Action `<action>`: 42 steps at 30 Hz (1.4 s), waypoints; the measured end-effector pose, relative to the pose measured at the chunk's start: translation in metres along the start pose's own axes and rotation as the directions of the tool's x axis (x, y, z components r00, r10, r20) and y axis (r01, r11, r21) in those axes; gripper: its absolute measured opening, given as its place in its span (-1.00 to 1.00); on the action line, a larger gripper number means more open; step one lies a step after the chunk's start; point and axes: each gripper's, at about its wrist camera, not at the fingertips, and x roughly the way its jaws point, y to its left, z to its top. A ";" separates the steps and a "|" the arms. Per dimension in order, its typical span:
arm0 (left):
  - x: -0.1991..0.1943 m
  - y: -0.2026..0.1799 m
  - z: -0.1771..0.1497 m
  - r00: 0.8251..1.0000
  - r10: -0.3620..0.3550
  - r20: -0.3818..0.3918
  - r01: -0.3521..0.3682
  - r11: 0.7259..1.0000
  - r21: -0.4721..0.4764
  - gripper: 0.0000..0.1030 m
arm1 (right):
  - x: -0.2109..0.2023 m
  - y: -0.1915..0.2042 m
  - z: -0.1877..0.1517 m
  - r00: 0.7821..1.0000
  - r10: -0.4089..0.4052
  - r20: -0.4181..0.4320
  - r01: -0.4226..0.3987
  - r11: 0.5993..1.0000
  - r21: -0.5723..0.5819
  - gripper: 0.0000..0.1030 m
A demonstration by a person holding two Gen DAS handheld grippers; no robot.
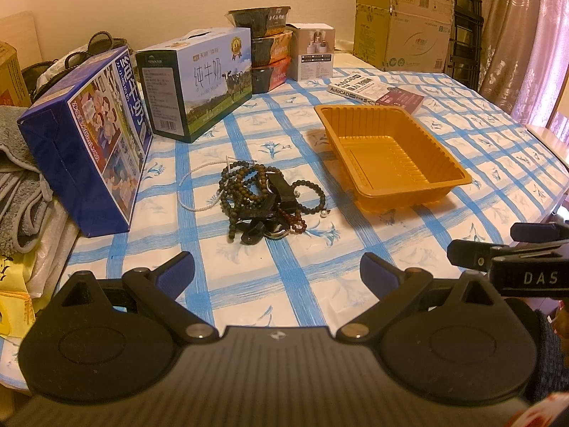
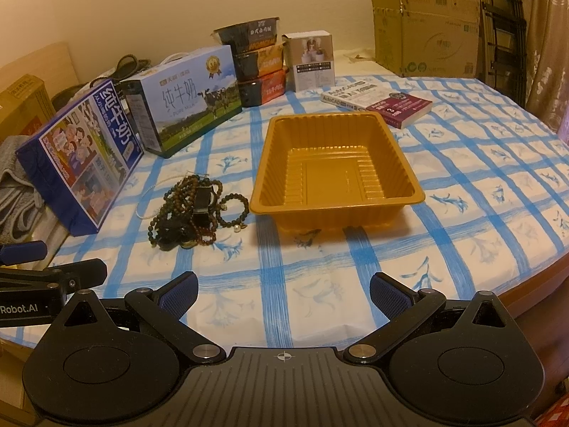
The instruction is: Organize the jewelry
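With both tools spread and empty, the left tool (image 1: 277,270) should lift only 1 strand from the tangled bead bracelets (image 1: 265,201) heaped on the bench beside the empty orange tray (image 2: 334,169), while the right tool (image 2: 282,290) waits.

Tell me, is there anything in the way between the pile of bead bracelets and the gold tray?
Nothing visible blocks it. The jewelry pile lies just left of the gold tray, with only bare checked tablecloth between. Both the left gripper and right gripper are open, with clear cloth ahead.
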 end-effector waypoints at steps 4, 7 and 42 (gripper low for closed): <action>0.001 0.000 0.000 1.000 0.002 -0.002 -0.002 1.000 -0.001 0.92 | 0.004 0.000 -0.001 1.000 0.001 -0.001 -0.001 1.000 0.000 0.99; 0.002 0.005 0.021 1.000 0.002 -0.005 -0.002 1.000 -0.008 0.92 | 0.009 -0.003 0.000 1.000 -0.006 0.012 0.006 1.000 0.004 0.99; 0.149 0.019 0.028 1.000 0.004 -0.005 -0.004 0.999 -0.043 0.84 | 0.138 -0.142 0.025 0.940 -0.206 0.271 0.095 0.924 0.370 0.30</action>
